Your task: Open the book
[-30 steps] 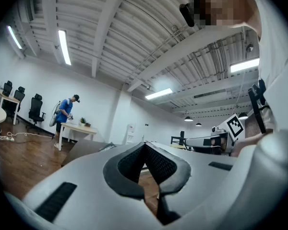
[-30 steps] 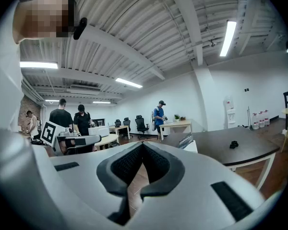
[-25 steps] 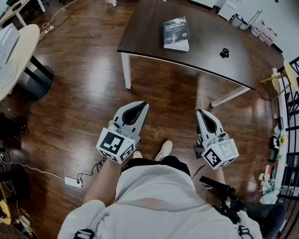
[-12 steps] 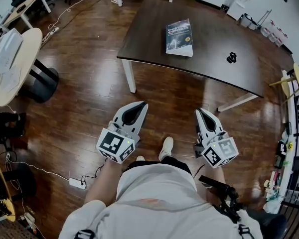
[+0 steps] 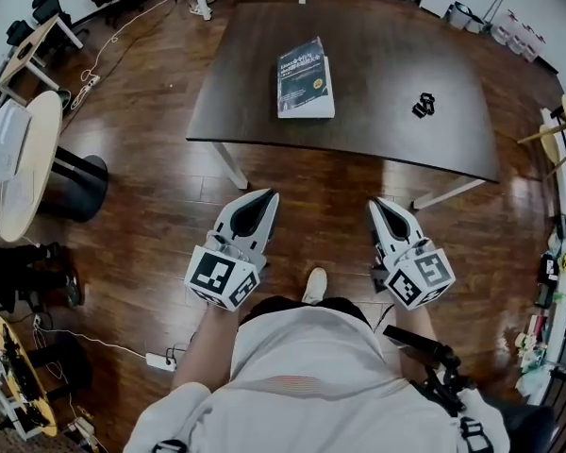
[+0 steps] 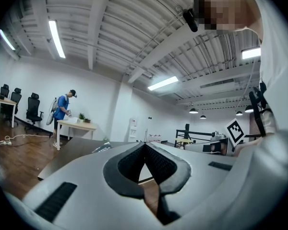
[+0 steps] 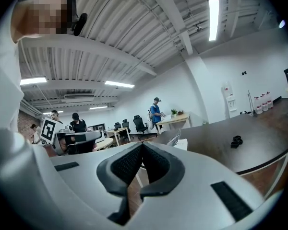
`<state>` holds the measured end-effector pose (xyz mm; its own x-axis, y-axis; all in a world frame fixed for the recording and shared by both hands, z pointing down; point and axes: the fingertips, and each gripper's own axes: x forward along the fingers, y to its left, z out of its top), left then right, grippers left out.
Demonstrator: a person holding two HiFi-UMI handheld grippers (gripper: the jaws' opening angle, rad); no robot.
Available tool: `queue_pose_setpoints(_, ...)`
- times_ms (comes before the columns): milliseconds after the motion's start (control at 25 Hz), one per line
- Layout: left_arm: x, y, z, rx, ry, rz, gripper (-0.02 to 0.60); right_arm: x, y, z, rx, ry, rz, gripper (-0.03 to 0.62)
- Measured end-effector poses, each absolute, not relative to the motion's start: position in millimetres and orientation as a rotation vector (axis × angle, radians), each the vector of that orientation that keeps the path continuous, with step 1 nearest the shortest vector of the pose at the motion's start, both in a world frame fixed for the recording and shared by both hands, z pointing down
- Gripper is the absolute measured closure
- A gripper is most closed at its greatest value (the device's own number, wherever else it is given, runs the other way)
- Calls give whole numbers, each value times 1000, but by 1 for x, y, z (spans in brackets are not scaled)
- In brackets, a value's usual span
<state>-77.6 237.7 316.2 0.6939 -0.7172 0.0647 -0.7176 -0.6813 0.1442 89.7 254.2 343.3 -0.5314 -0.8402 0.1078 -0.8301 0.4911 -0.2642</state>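
A closed dark-covered book (image 5: 303, 76) lies flat on the dark brown table (image 5: 377, 130), toward its near left part. My left gripper (image 5: 266, 197) hangs over the wooden floor short of the table's front edge, jaws shut with nothing in them. My right gripper (image 5: 379, 205) is beside it at the same distance, also shut and empty. Both point toward the table. The left gripper view shows the left gripper's tips (image 6: 144, 145) closed, with the book's edge (image 6: 102, 148) low beyond them. The right gripper view shows the right gripper's tips (image 7: 142, 145) closed and the book (image 7: 179, 142) on the tabletop.
A small black object (image 5: 422, 106) sits on the table's right half. White table legs (image 5: 229, 165) stand at the front corners. A round pale table (image 5: 19, 163) and cables are at the left, clutter along the right wall. People stand far off in both gripper views.
The table and book have come nearer and lower in the head view; the book has shifted left. Both grippers keep the same place in the picture and stay shut.
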Motion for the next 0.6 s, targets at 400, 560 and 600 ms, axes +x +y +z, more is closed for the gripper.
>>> queue_pose_setpoints(400, -11, 199, 309, 2758, -1176, 28, 572, 144, 210, 344, -1465, 2681, -457, 594)
queue_pose_setpoints(560, -11, 186, 311, 2756, -1182, 28, 572, 142, 197, 347, -1449, 2692, -458, 594)
queue_pose_setpoints(600, -10, 183, 313, 2753, -1182, 28, 572, 142, 193, 348, -1446, 2692, -455, 594)
